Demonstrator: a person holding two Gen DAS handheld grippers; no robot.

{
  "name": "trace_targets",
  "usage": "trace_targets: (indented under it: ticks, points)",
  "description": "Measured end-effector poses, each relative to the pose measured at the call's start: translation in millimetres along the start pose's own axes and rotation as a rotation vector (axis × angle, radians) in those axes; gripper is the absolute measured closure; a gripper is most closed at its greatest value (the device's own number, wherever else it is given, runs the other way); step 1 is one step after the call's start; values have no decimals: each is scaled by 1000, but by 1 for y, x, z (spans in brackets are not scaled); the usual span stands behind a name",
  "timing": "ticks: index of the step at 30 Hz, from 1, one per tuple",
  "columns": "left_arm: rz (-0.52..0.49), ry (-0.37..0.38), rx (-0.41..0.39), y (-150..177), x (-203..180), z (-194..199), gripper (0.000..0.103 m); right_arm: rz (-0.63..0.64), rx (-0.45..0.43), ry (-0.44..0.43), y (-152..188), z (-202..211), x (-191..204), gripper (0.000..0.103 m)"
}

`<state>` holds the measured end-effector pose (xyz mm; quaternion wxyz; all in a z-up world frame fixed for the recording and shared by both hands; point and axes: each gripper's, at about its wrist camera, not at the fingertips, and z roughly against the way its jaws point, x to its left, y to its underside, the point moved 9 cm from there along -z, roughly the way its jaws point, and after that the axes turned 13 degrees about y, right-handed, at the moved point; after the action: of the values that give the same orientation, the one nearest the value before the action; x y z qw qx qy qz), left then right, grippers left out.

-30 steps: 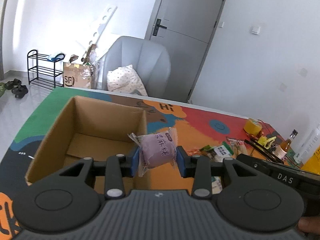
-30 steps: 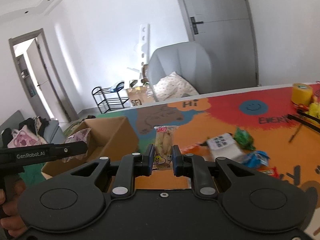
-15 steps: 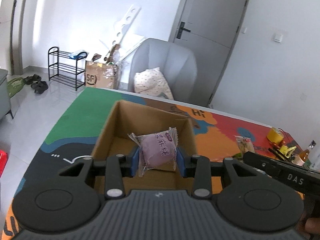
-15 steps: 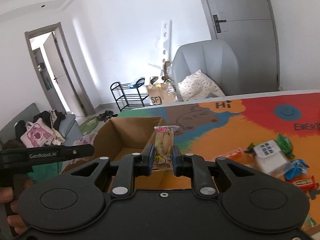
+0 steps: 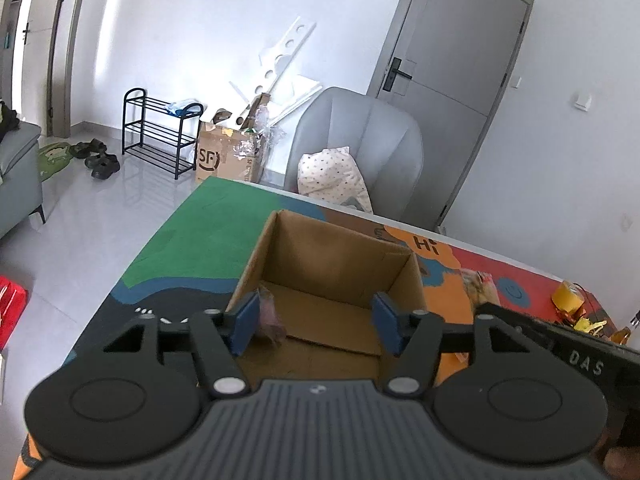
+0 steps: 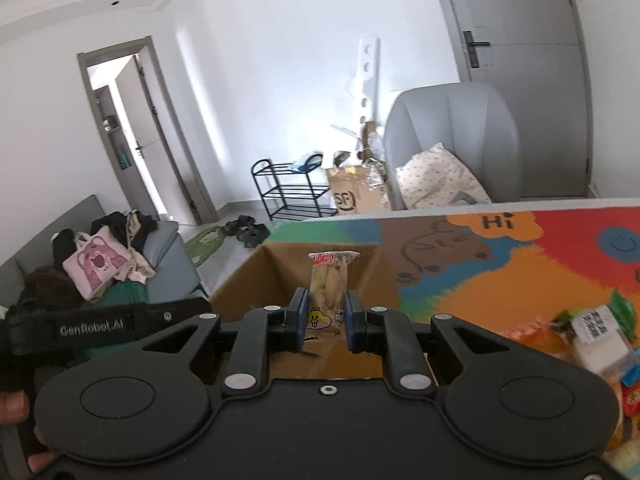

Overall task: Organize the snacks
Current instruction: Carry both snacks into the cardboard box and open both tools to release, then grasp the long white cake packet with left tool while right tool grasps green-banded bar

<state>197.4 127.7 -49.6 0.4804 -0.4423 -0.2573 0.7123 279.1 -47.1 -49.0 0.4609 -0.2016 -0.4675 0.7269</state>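
- The left claw (image 5: 316, 326) hangs over the cardboard box (image 5: 340, 264), fingers spread wide; a blurred purple mochi packet (image 5: 269, 316) sits just beside its left pad.
- The right claw (image 6: 325, 320) is clamped on an upright chicken-feet snack packet (image 6: 330, 286), the box (image 6: 276, 268) just beyond its fingertips.

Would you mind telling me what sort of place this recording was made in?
Most likely a home living room: a grey armchair with a cushion, a black shoe rack with shoes on the floor, and a sofa piled with clothes.
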Motion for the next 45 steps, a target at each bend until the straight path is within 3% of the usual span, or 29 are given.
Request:
trace_targets:
  ticks: [3,5,7,11,16,20,31,38,45]
  points:
    - [9,-15,-11,-1,4,6,31,7,-2,-29,-5,-2,10,84]
    - [7,-25,-16,-3,7,10,26,27,-5,-65,-6,-1,20,73]
    - [7,-32,-17,-3,9,13,21,42,-17,-58,-8,0,23,47]
    - [11,-57,8,2,15,11,12,30,-10,13,-3,3,8,31]
    - [6,-68,61,12,15,2,9,-13,0,122,4,8,-24,9]
    - [-3,-62,75,17,6,-5,4,-31,2,189,11,20,-50,4]
    - [-58,-1,99,31,-35,-12,0,-58,17,268,27,43,-94,2]
    - [-86,83,116,40,-68,-21,0,-76,2,299,37,63,-121,0]
    - [-183,175,140,53,-119,-34,0,-128,5,356,45,81,-159,0]
